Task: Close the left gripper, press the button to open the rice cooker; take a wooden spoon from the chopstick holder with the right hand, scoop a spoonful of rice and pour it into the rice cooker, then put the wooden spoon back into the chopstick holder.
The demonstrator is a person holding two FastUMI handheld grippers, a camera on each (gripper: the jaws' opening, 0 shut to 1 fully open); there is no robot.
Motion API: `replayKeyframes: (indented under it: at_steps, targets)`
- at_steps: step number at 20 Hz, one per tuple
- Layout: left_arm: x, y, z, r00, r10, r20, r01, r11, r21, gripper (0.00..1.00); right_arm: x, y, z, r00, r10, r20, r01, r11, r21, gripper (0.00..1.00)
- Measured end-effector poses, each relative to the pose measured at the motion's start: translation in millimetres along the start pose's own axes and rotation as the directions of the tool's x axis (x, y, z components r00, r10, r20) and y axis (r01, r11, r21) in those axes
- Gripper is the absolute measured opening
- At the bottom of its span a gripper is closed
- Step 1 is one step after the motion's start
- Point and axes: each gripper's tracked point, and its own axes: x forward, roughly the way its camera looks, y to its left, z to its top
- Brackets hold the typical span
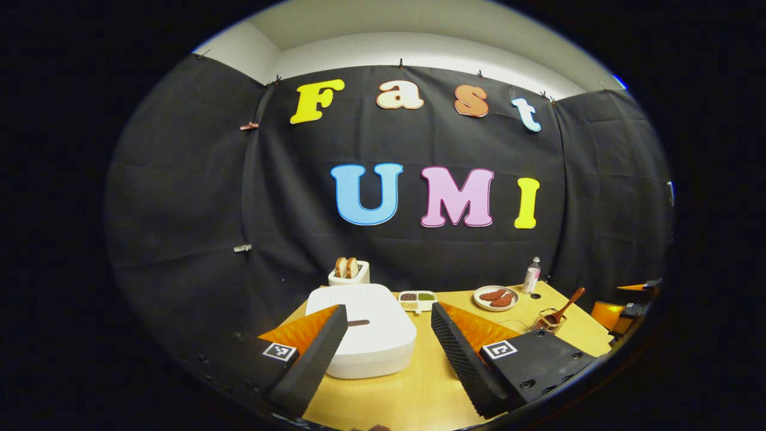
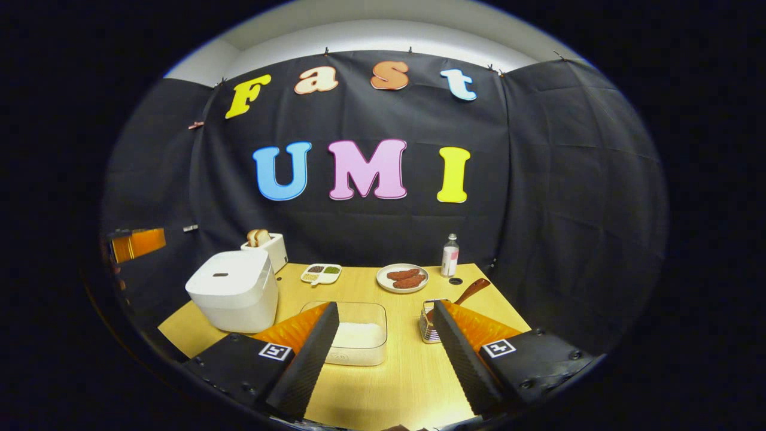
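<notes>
A: Fingers first, closest to each lens. Left gripper: ribbed slabs splayed wide, nothing between them, hanging above the table. Right gripper: same ribbed faces, spread apart too, released and holding nothing.

B: Table?

A: Pale wood-grain top, smooth, square-cornered, the biggest thing here.

B: Next down in size?

A: Cooker. White plastic box with rounded corners, lid shut, a small dark slot in the top. It stands at the table's left edge; in the left gripper view it sits just beyond the fingers, partly behind the left one.

B: Rice?

A: Clear rectangular tub at mid-table, white grains in its bottom, partly behind the right gripper's left finger.

B: Smaller things?

A: Toaster, white, two slices standing in it, behind the cooker. Round white plate with brown pieces. Flat divided dish with dark and green fillings. Small bottle by the back wall.

B: And the spoon?

A: Holder, a wire basket right of the tub. Spoon, wooden, stands in it, leaning right.
</notes>
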Motion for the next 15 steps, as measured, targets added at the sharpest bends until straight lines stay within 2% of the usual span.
replayKeyframes:
  at_steps: [3,5,7,9,15]
  targets:
    - [-19.6,3.1,-5.0,0.999,-0.042,0.002,0.042,0.999,-0.022,0.97,-31.6,3.3,6.4,1.0,-0.019,0.017,0.019,1.0,0.007,0.99]
    - [-22.8,11.9,-12.2,0.999,-0.031,-0.012,0.031,1.0,-0.003,0.97,-45.2,5.4,8.7,0.999,-0.025,0.032,0.025,1.0,-0.009,0.99]
    - [-21.5,7.2,-9.8,0.999,-0.048,-0.007,0.048,0.999,-0.024,0.98,-53.7,1.9,13.0,0.998,-0.048,0.05,0.049,0.999,-0.021,0.99]
    - [-22.1,5.2,-6.2,0.998,-0.064,0.002,0.064,0.997,-0.047,0.97,-58.4,3.0,15.8,0.997,-0.057,0.055,0.058,0.998,-0.015,0.99]
    - [-25.9,3.7,-11.6,0.997,-0.078,0.005,0.079,0.996,-0.037,0.97,-60.2,-8.2,25.0,0.993,-0.088,0.08,0.089,0.996,-0.014,0.99]
